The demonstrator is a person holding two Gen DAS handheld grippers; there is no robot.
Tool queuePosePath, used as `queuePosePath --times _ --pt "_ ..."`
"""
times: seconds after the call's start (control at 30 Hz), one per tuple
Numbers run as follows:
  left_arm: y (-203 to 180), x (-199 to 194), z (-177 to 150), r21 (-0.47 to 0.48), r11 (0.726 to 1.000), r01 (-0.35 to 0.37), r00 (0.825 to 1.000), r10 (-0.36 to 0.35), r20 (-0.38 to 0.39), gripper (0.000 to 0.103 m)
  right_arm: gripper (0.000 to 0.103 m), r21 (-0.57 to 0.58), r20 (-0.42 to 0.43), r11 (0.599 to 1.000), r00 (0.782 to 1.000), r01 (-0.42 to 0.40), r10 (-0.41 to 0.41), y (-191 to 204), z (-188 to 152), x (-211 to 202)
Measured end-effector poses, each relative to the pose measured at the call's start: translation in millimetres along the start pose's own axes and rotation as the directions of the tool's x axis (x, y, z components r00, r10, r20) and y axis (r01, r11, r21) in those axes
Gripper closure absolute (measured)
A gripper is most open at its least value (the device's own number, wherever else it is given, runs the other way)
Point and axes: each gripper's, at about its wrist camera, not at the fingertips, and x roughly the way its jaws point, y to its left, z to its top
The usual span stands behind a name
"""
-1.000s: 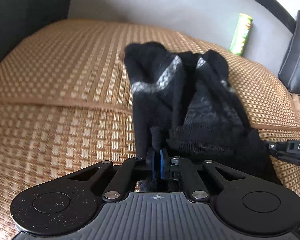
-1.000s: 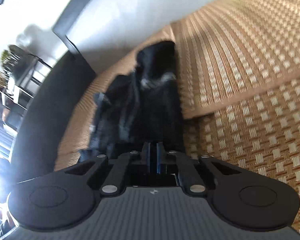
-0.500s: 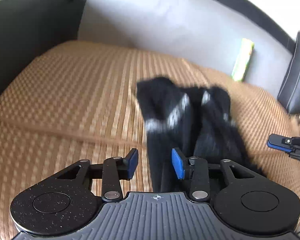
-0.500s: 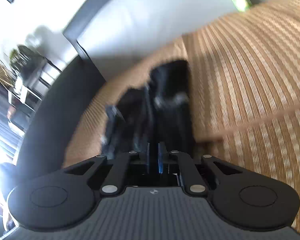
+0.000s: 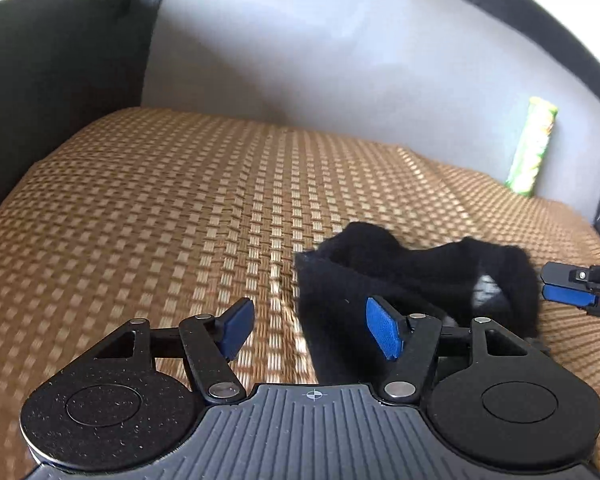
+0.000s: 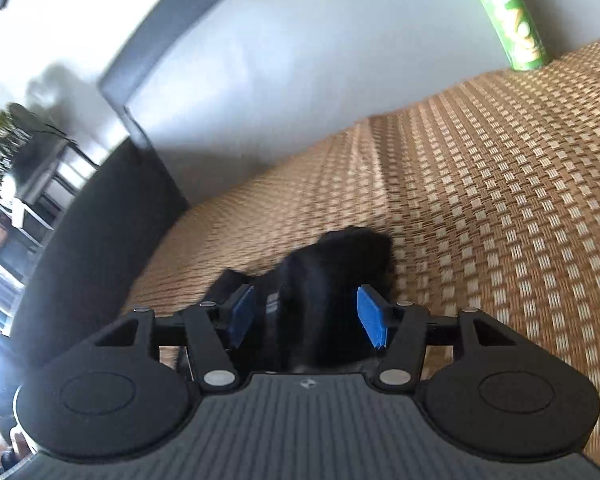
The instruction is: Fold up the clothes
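A black knitted garment (image 5: 412,280) with a small white pattern lies bunched on the woven straw mat (image 5: 180,208) of a sofa seat. My left gripper (image 5: 312,328) is open and empty, just left of the garment's near edge. My right gripper (image 6: 306,318) is open, its jaws standing on either side of the black garment (image 6: 332,280) without closing on it. The right gripper's fingertips (image 5: 568,284) also show at the right edge of the left wrist view, beside the garment.
A green snack can (image 5: 532,148) stands against the grey sofa back (image 5: 340,60) at the far right; it also shows in the right wrist view (image 6: 508,16). A dark armrest (image 5: 52,72) rises on the left. A side table with a plant (image 6: 24,160) is beyond it.
Both grippers were shut on the garment a second ago. The left one opened first, then the right, and the garment dropped into a lower heap on the mat.
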Motion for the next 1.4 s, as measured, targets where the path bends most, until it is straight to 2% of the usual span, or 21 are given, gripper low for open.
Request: queuePosePath --times 0.17,0.4,0.5,0.67,0.7,0.73,0.77,0.8,0.87,0.9,1.0,1.03,1.1,1.2,1.33,1.4 --pt "-5.0 33.6 3.1 0.054 0.999 0.006 1.000 -0.005 -0.015 0.027 0.042 -0.031 -0.020 0.999 1.000 0.016 -0.016 -12.5 3.3 36.0" --pt "-15.8 51.1 4.9 0.143 0.990 -0.022 0.999 0.016 0.041 0.024 0.039 -0.065 -0.021 0.998 1.000 0.005 -0.007 -19.2 8.5 68.3" --pt "-17.1 51.3 0.8 0.172 0.985 -0.024 0.998 0.015 0.056 0.025 0.039 -0.070 -0.005 0.997 1.000 -0.011 0.011 -21.7 12.1 73.1" --pt "-20.3 49.7 2.9 0.200 0.979 -0.038 0.998 0.029 0.047 0.035 0.041 -0.077 -0.003 0.997 1.000 -0.010 0.010 -27.8 19.5 74.9" --pt "-21.6 49.1 4.9 0.205 0.978 -0.041 0.999 0.033 0.044 0.044 0.039 -0.076 -0.006 0.997 1.000 -0.009 0.009 -28.0 19.4 76.2" --pt "-21.8 47.2 5.7 0.206 0.978 -0.012 0.999 0.004 0.039 0.075 0.039 -0.081 -0.014 0.997 1.000 -0.013 0.012 -26.7 18.9 76.6" --pt "-22.6 46.1 5.9 0.199 0.980 0.027 0.999 -0.033 0.026 0.081 0.045 -0.092 -0.028 0.996 0.999 -0.021 0.019 -24.3 18.1 76.4" --pt "-26.6 44.7 4.2 0.218 0.976 0.018 0.999 -0.025 0.032 0.089 0.063 -0.102 -0.043 0.994 0.999 -0.029 0.025 -22.6 17.5 76.0" --pt "-35.1 44.5 -0.2 0.272 0.962 -0.009 0.999 -0.004 0.048 0.093 0.079 -0.101 -0.074 0.994 0.996 -0.053 0.045 -22.6 17.7 75.1" --pt "-36.5 46.0 -0.2 0.275 0.961 -0.015 0.999 0.002 0.047 0.094 0.081 -0.078 -0.085 0.995 0.995 -0.065 0.058 -25.5 19.2 75.3" --pt "-26.6 41.1 14.7 0.149 0.988 0.030 1.000 -0.030 -0.002 0.098 0.082 -0.020 -0.102 0.998 0.993 -0.060 0.057 -29.9 23.6 77.4" --pt "-21.6 33.7 20.9 0.098 0.994 0.050 0.999 -0.049 -0.004 0.098 0.083 -0.005 -0.107 0.999 0.993 -0.054 0.053 -28.9 25.9 76.0" --pt "-16.4 8.4 28.6 0.052 0.994 0.091 0.995 -0.093 0.033 0.098 0.083 -0.011 -0.088 0.995 0.991 -0.098 0.097 -17.8 29.0 51.5" --pt "-18.0 -43.2 33.5 0.040 0.990 0.135 0.987 -0.138 0.084 0.098 0.083 -0.036 -0.048 0.981 0.981 -0.189 0.187 1.8 32.9 6.1" --pt "-22.5 -118.5 18.8 0.040 0.979 0.202 0.966 -0.206 0.154 0.098 0.084 -0.085 -0.004 0.949 0.952 -0.305 0.305 28.6 35.0 -56.9" --pt "-23.1 -154.3 4.1 0.038 0.973 0.229 0.956 -0.232 0.182 0.098 0.084 -0.134 0.003 0.923 0.931 -0.361 0.365 42.0 21.3 -96.8"
